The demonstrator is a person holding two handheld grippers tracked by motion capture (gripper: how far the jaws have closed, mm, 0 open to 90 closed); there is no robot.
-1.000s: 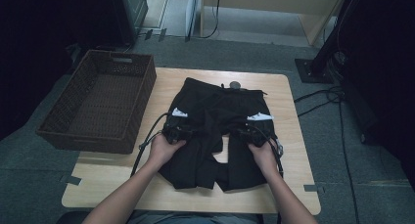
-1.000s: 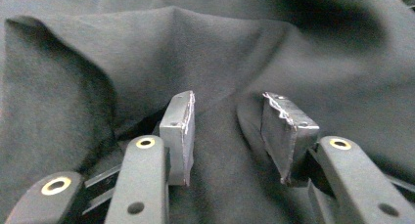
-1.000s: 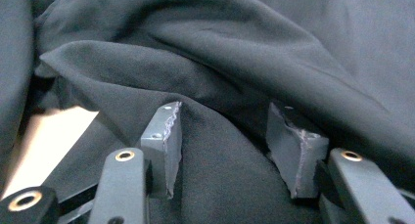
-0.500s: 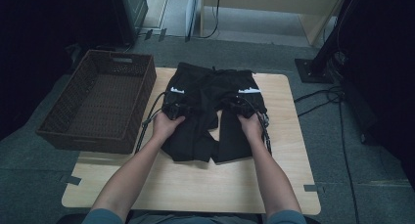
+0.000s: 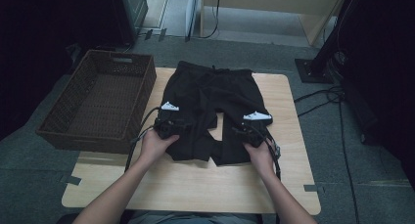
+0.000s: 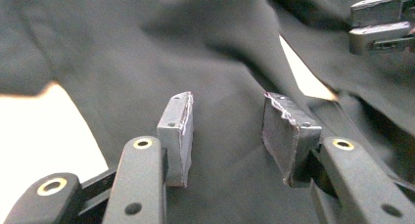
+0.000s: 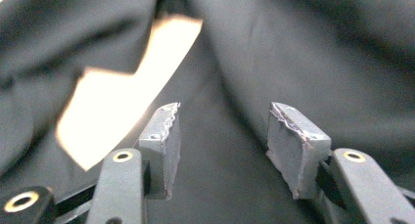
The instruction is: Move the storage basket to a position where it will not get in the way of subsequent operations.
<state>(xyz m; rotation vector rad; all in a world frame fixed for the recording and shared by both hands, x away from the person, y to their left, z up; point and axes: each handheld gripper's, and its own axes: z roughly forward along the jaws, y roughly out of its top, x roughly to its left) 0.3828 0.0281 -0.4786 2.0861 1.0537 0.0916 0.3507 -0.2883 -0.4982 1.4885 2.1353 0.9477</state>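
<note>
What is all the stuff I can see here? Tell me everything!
shorts: one, black, spread flat on the table's middle, legs toward the person.
basket: one, dark brown wicker, at the table's left edge.
table: one, light wood, centre.
cables: several, black, on the grey floor at right.
left tongs: one, black, open over the left leg.
right tongs: one, black, open over the right leg.
hands: two, each holding tongs.

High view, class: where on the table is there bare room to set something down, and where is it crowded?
Free: the near strip of the table between the shorts' leg hems and the front edge, crossed by the forearms, and a narrower strip along the right edge. Crowded: the middle, with both grippers on the shorts, and the left, where the basket sits.
</note>
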